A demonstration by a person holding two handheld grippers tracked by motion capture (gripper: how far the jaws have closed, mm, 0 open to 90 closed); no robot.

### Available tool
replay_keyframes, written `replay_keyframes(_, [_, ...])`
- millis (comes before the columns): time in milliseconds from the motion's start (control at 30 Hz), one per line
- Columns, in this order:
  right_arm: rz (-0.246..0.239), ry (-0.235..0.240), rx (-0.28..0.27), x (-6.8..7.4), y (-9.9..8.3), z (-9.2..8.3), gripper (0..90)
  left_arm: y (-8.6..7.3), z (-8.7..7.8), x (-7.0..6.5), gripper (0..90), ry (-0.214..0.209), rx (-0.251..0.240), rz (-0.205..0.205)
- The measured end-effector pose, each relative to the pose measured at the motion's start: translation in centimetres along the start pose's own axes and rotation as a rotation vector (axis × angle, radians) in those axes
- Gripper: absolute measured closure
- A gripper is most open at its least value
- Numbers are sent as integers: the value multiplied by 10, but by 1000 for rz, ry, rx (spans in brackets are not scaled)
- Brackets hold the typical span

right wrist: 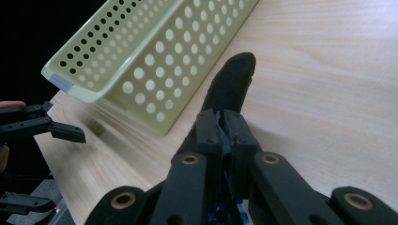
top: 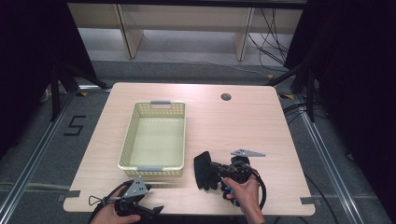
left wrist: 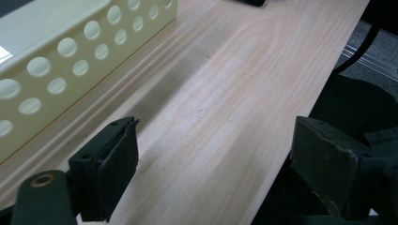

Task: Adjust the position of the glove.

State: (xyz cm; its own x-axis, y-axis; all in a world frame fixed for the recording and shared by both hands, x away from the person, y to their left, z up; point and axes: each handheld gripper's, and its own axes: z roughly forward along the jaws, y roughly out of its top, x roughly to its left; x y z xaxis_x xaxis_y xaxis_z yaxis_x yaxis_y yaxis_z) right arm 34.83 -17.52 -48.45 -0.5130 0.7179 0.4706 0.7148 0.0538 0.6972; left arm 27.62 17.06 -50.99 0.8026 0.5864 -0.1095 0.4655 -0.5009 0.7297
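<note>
The glove (top: 204,170), black and limp, lies on the table (top: 243,126) just beside the near right corner of the basket (top: 154,140), its long axis running roughly from the near edge toward the far one. In the right gripper view its fingertip end (right wrist: 232,79) points away from the jaws, along the basket's perforated side wall. The right gripper (top: 215,169) is held low by the right hand (top: 245,191), which comes in from the near edge and aims the tool leftward; its jaws are pressed together on the glove's near part. The left gripper (top: 156,210) sits at the near left edge of the table in the left hand (top: 116,215), pointing to the right along that edge. Its jaws stand wide apart with nothing between them, bare wood showing in the gap, the basket wall to one side.
</note>
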Motion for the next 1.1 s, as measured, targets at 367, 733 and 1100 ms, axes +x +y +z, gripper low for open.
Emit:
replay_keyframes(367, [43, -68, 41, 1, -18, 5, 802, 0, 0, 1, 156, 4, 17, 36])
replay_keyframes(733, [-242, -141, 35, 3, 1, -6, 795, 5, 0, -7, 375, -36, -58, -8])
replay_keyframes(1100, [-436, -136, 161, 1, 32, 34, 900, 38, 35, -40, 792, -84, -77, 125])
